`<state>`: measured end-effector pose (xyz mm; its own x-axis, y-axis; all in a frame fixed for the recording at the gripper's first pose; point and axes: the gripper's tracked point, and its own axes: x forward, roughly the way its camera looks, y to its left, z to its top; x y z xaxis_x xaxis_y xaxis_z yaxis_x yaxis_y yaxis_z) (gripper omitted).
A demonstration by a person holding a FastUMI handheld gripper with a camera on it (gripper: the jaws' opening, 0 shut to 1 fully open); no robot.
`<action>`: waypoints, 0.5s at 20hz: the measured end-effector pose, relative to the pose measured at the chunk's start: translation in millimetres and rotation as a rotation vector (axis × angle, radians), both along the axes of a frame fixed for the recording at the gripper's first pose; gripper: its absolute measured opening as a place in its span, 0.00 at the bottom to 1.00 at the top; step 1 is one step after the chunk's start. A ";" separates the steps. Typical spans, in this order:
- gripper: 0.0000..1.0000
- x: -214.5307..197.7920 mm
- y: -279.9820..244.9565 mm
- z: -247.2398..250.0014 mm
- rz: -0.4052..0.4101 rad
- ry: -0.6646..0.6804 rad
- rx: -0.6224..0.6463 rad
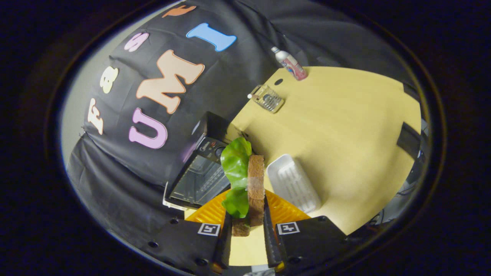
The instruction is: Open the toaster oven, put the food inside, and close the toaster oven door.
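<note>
My gripper point(248, 216) is shut on a sandwich point(256, 184), a slice of brown bread with a green lettuce leaf point(234, 168) against it, held on edge between the two fingers. Just beyond the food, against the cloth wall, stands the black toaster oven point(203, 161). Its glass front point(199, 184) faces me, with a rack visible through it and the control knobs at one end. I cannot tell from this angle whether the door is open. The whole scene appears rolled sideways.
A white ribbed tray point(293, 184) lies empty on the yellow table point(345, 134) beside the food. Farther back are a glass jar point(268, 99) on its side and a plastic bottle point(289, 63) near the far edge. A dark strap point(408, 140) hangs at the table's side.
</note>
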<state>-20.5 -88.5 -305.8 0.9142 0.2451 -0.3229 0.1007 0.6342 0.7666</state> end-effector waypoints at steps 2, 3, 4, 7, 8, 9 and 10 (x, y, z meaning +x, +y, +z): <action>0.40 4.2 26.9 3.1 0.018 -0.010 0.067; 0.40 8.4 42.4 5.7 0.028 -0.019 0.104; 0.40 13.3 56.7 7.2 0.038 -0.024 0.136; 0.39 30.5 98.8 7.1 0.069 -0.020 0.202; 0.39 37.4 111.1 5.9 0.075 -0.014 0.222; 0.39 44.5 123.9 5.8 0.082 -0.011 0.243; 0.39 51.5 135.7 6.6 0.088 -0.012 0.265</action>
<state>31.1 47.3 -299.2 0.8891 0.3981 -0.2258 0.0438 0.4170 0.9078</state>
